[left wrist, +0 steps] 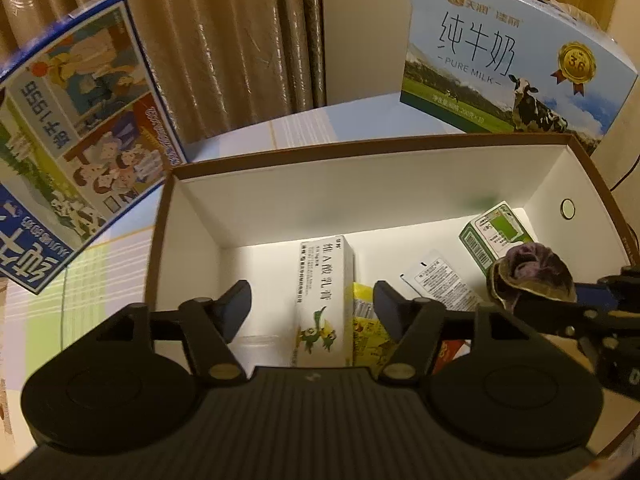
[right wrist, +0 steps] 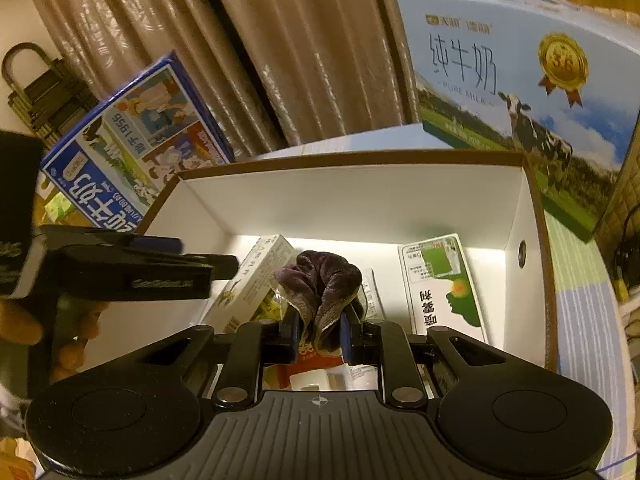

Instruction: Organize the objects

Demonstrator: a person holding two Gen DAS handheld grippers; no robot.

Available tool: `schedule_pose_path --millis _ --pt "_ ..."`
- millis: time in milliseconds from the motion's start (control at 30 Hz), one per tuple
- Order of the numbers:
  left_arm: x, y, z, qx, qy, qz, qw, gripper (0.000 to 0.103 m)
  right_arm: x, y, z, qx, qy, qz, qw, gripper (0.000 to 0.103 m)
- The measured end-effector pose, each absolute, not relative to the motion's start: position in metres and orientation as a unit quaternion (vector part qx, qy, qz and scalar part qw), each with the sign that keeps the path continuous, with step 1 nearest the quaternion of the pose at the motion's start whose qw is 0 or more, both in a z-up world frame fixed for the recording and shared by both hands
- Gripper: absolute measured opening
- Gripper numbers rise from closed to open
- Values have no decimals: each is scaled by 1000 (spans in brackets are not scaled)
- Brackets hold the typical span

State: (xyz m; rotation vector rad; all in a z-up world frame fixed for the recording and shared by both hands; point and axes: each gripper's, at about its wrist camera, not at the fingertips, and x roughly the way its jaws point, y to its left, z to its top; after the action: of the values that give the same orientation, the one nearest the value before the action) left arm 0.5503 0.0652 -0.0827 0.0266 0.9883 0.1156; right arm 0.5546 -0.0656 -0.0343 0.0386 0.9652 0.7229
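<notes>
An open white box with a brown rim [left wrist: 360,148] [right wrist: 360,160] holds a white carton with green print [left wrist: 324,300] [right wrist: 256,280], a green-and-white carton [left wrist: 496,236] [right wrist: 440,284], a white sachet [left wrist: 444,280] and a yellow packet [left wrist: 366,320]. My right gripper [right wrist: 320,334] is shut on a purple velvet scrunchie [right wrist: 324,280] and holds it over the box; it also shows in the left wrist view [left wrist: 532,272]. My left gripper [left wrist: 312,304] is open and empty above the box's near left part.
A blue milk case [left wrist: 80,136] [right wrist: 132,152] leans at the left of the box. A light-blue "Pure Milk" case [left wrist: 520,64] [right wrist: 520,80] stands behind at the right. Curtains [left wrist: 224,40] hang behind. A checked cloth [left wrist: 92,276] covers the table.
</notes>
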Motion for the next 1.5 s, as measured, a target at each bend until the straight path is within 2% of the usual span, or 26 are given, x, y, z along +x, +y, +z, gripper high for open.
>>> schedule_pose_path --millis 133,233,267,333,367,433,500,633,733,1500 --pt "545 68 -77 12 470 59 881 67 558 -60 -36 18 457 341 821 16" --pt "540 74 -72 5 467 64 882 74 560 -55 -31 31 439 353 826 16" --pt "538 76 -70 3 466 65 882 77 561 -54 -29 33 435 349 829 19" --pt "534 77 -65 4 461 67 885 79 563 -52 -22 35 420 337 842 38" --pt "532 78 -63 3 458 68 886 80 563 -54 -18 42 406 336 849 41" --pt "526 80 -59 -1 454 67 888 83 563 -59 -11 59 389 343 853 57" --pt "520 81 -55 -6 449 68 891 84 564 -62 -6 67 383 345 854 66" --pt "509 80 -47 -17 446 64 893 85 560 -70 0 67 390 341 853 66" --pt "499 77 -42 -20 441 61 895 91 552 -79 3 65 396 342 850 66" --pt "396 37 6 -34 405 69 911 100 445 -161 36 79 423 308 848 69"
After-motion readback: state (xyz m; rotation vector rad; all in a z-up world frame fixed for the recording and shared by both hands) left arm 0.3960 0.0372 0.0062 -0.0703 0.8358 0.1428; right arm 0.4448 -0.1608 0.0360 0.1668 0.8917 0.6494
